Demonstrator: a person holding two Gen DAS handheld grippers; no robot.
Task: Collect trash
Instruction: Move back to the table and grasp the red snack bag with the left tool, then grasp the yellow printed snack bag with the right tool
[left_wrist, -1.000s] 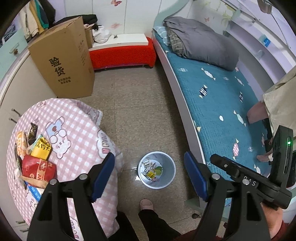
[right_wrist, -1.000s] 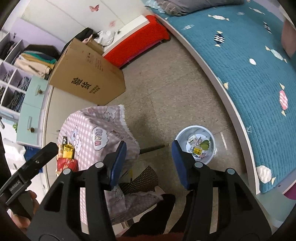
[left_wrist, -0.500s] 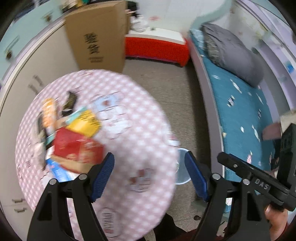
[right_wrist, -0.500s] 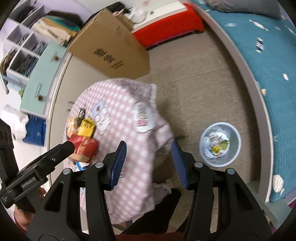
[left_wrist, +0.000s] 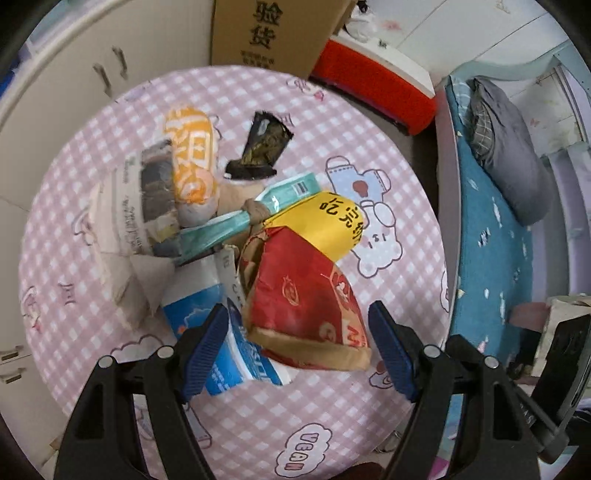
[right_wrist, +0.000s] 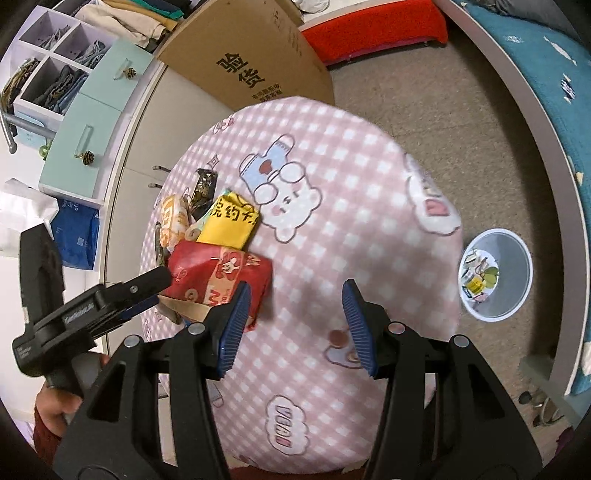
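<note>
A pile of trash lies on the round pink checked table: a red paper bag, a yellow packet, an orange wrapper, a black wrapper, a blue-and-white pack and teal packaging. My left gripper is open, its jaws standing either side of the near end of the red bag. My right gripper is open and empty above the table's near part, right of the red bag. The white trash bin holding scraps stands on the floor right of the table.
A large cardboard box and white cabinets stand behind the table. A red bench is at the back. A bed with a blue cover runs along the right. The left gripper also shows in the right wrist view.
Both grippers swung left from over the bin to over the table. The left gripper came down close to the red bag. Both stay open.
</note>
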